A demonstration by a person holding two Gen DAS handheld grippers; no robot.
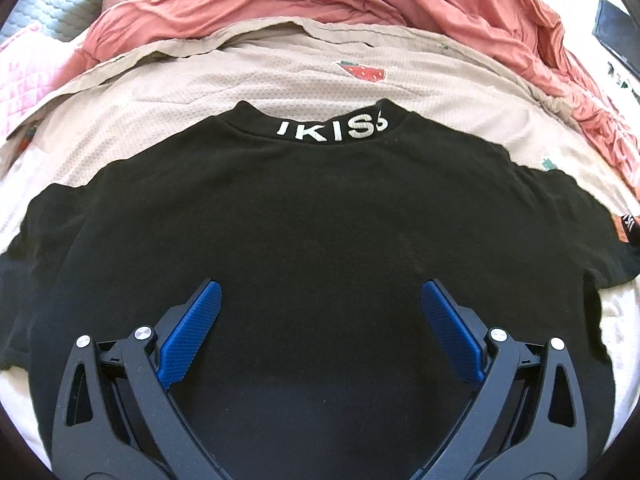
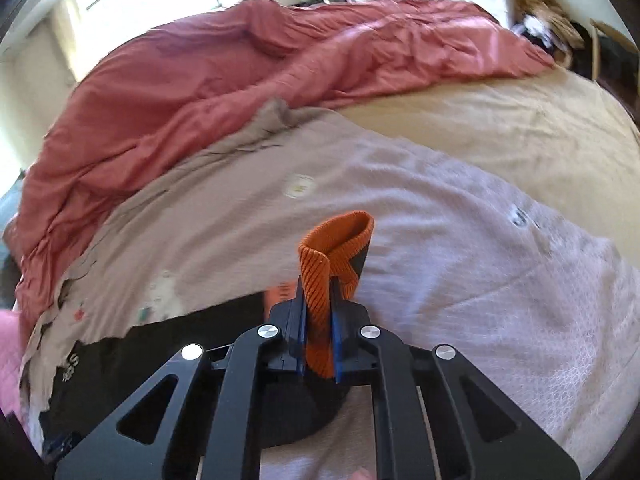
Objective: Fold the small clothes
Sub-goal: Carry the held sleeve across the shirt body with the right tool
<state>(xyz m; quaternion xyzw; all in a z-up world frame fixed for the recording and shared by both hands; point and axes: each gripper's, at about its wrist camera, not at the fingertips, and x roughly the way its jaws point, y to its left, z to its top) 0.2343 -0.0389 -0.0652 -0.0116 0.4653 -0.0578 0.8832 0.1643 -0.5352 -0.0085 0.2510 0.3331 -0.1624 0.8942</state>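
Observation:
A black shirt (image 1: 312, 220) with white letters on its collar lies flat on a pale blanket (image 1: 168, 92), collar away from me. My left gripper (image 1: 320, 300) hangs open over the shirt's lower middle, its blue pads (image 1: 192, 332) wide apart and holding nothing. My right gripper (image 2: 318, 312) is shut on the shirt's orange ribbed sleeve cuff (image 2: 336, 244), which stands up between the pads above the pale blanket (image 2: 440, 240). The shirt's black body (image 2: 168, 348) lies to the left of that gripper.
A rumpled salmon-red duvet (image 1: 360, 4) is heaped behind the blanket and shows in the right wrist view (image 2: 200, 80) too. A tan sheet (image 2: 500, 120) covers the far right of the bed. Furniture and clutter (image 2: 540, 12) stand beyond the bed.

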